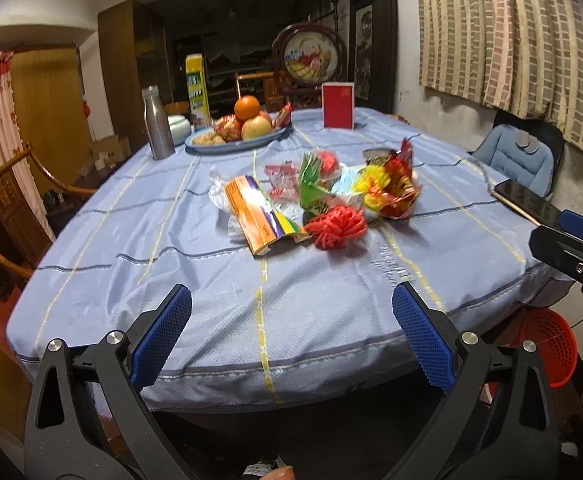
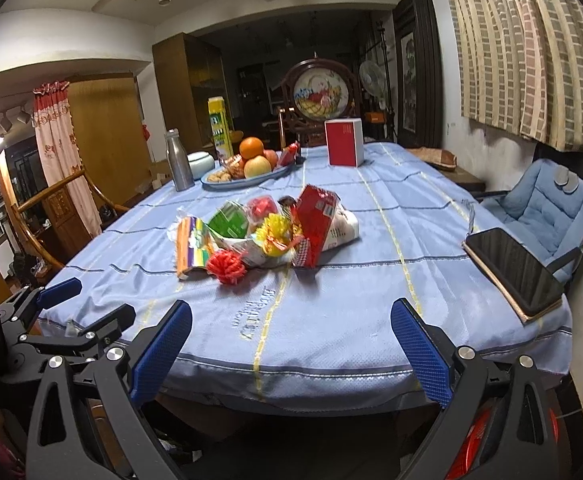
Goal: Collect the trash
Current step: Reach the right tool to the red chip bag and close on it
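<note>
Blue plate (image 1: 275, 136) holds fruit beyond the trash pile (image 1: 315, 196) mid-desk (image 1: 195, 280); red basket (image 1: 547, 348) sits below the desk's edge. Left claw (image 1: 291, 336) and right claw (image 2: 291, 344) gape wide, empty.

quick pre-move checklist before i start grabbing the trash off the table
1. Left gripper open and empty: ok.
2. Right gripper open and empty: ok.
3. Trash pile in view mid-table, path over the tablecloth unobstructed: ok.
4. Red mesh ball nearest, sitting free at the pile's front edge: ok.
5. Red basket present on the floor by the table's right corner: ok; whether it is empty: cannot tell.
6. Phone near the table's right edge, apart from the pile: ok.
</note>
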`<control>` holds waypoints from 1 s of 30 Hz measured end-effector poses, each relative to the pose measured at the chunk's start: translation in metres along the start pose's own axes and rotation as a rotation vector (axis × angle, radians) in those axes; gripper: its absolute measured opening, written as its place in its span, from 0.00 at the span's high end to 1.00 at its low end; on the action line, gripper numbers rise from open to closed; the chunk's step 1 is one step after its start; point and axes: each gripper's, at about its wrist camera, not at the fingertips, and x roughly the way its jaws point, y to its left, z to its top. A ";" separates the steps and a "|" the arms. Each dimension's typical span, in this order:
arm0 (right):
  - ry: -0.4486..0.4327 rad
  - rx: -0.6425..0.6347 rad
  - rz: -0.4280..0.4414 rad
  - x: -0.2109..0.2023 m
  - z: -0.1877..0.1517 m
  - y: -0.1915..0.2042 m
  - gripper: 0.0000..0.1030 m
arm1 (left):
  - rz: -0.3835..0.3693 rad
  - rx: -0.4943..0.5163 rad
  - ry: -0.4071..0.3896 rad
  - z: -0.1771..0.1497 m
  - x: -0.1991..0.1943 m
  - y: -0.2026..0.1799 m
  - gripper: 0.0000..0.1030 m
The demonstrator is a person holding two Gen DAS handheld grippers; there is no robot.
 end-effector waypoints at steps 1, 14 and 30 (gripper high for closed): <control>0.011 0.001 -0.003 0.008 0.000 -0.002 0.05 | -0.001 -0.010 0.008 0.001 0.007 0.005 0.06; 0.104 0.038 0.042 0.078 -0.002 -0.024 0.05 | -0.079 -0.136 0.185 0.033 0.104 0.052 0.06; 0.120 0.021 0.050 0.094 -0.003 -0.032 0.05 | -0.110 -0.149 0.397 0.063 0.197 0.063 0.06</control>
